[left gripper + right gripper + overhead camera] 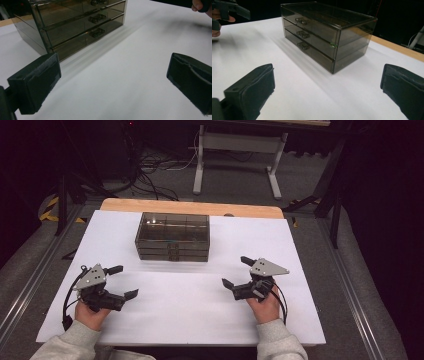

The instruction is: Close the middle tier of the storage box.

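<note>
Toward the far middle of the white table (300, 250) stands a smoky clear drawer box (172, 236), beyond and between the left gripper (123, 282) and right gripper (237, 272), well apart from both. Both grippers rest near the table's front edge, jaws spread wide and gripping nothing. The box's long axis runs left to right, its 3 drawer fronts facing the person. Small handles (301, 21) on the drawers show in the gripper views.

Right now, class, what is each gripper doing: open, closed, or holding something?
Left gripper: open, holding nothing, short of the drawer box.
Right gripper: open, holding nothing, also apart from the box.
</note>
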